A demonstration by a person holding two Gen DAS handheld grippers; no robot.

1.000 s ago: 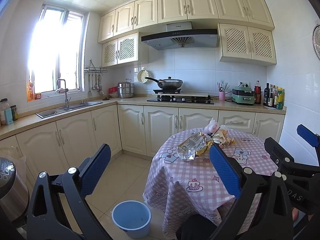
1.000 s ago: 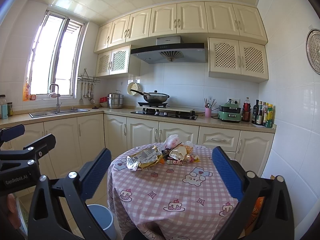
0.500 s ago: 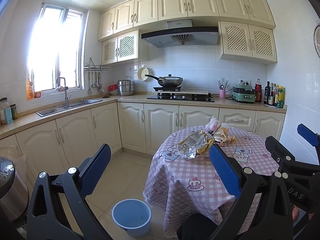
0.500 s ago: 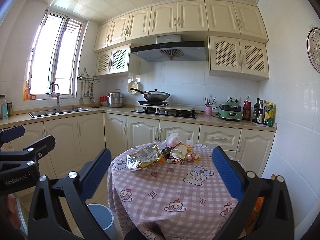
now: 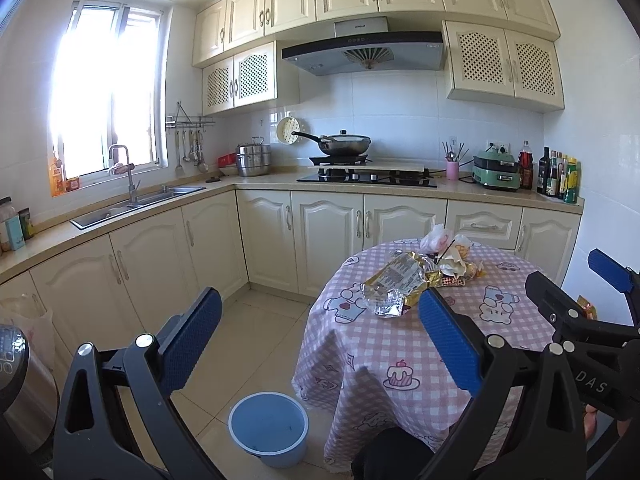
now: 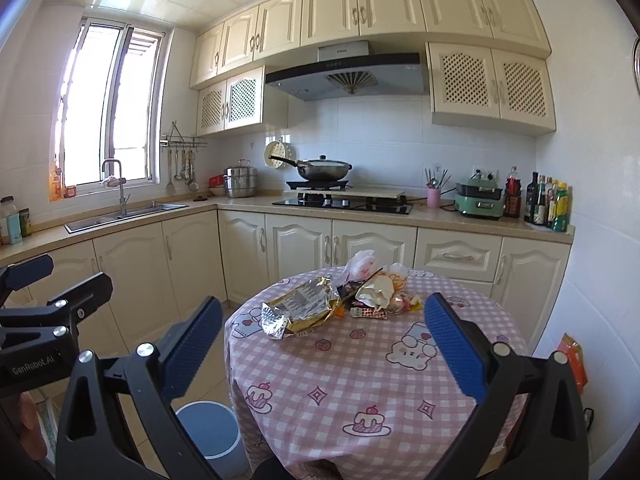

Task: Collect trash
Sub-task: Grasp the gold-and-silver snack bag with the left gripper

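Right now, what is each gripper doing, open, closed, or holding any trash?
Left gripper: open, holding nothing.
Right gripper: open, holding nothing; the crumpled gold foil snack bag lies untouched on the table.

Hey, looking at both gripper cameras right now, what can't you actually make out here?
- Trash pile: items behind the gold bag overlap, too small to name, both views.
- Blue bin: inside hidden by the right gripper finger, right view.
- Blue bin, left view: specks inside too small to tell.
- Bottles: labels too small to read.
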